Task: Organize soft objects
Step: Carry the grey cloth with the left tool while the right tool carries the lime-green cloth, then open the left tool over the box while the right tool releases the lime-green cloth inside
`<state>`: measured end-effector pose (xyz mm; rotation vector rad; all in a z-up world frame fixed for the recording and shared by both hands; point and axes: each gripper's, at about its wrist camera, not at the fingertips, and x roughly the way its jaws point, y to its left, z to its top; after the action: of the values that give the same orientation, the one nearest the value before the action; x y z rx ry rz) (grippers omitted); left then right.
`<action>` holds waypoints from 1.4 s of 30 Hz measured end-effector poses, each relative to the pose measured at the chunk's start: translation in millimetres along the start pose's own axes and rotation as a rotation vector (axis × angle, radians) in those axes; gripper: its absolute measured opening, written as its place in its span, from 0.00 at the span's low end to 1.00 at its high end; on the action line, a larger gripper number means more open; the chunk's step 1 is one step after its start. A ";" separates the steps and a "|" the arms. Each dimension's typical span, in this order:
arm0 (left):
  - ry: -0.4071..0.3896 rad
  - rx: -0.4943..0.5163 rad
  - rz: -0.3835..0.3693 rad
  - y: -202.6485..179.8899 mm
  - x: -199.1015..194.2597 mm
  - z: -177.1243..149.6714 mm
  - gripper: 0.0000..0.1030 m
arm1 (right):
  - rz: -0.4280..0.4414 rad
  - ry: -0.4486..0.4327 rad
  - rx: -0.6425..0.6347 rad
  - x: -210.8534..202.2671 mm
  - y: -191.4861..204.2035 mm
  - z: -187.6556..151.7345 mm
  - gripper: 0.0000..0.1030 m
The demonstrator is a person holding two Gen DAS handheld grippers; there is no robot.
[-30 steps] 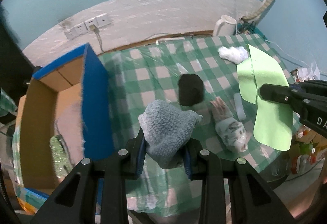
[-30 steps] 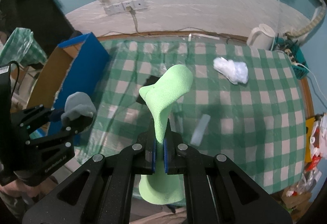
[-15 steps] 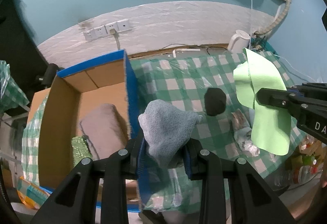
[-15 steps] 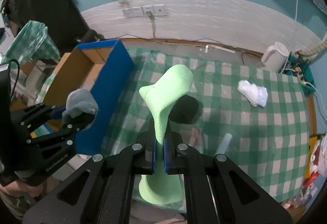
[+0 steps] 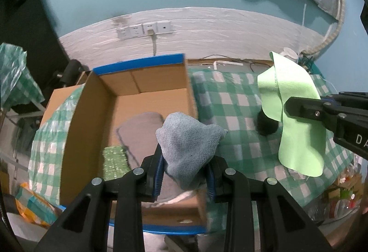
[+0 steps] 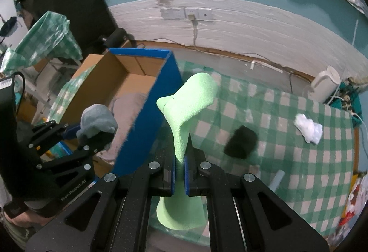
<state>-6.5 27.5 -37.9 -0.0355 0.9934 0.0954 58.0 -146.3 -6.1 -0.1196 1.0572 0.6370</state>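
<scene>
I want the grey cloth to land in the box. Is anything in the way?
Nothing visible blocks it. The left hand-held gripper holds the grey cloth right over the open cardboard box. Inside lie only a grey pad and a green sponge, with room left.

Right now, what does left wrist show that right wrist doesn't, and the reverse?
Left wrist only: the green glitter pad on the box floor.

Right wrist only: the white wad and pale tube on the checked cloth, and the whole kettle.

Both: the box with a grey item inside, the black pad, the left claw shut on the grey cloth, and the right claw shut on the green cloth.
</scene>
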 end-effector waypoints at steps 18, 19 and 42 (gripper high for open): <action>0.038 -0.137 0.075 90.3 18.4 -11.3 0.30 | 0.084 0.045 -0.075 47.1 72.3 42.9 0.05; 0.042 -0.141 0.077 93.6 19.9 -12.3 0.30 | 0.090 0.049 -0.078 50.6 75.6 44.8 0.05; 0.058 -0.184 0.133 116.4 29.7 -13.3 0.61 | 0.114 0.094 -0.074 87.9 97.6 51.5 0.55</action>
<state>-12.7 144.2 -68.5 -0.1414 1.0424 0.3095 74.0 -8.9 -34.1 -0.1560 1.1374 0.7806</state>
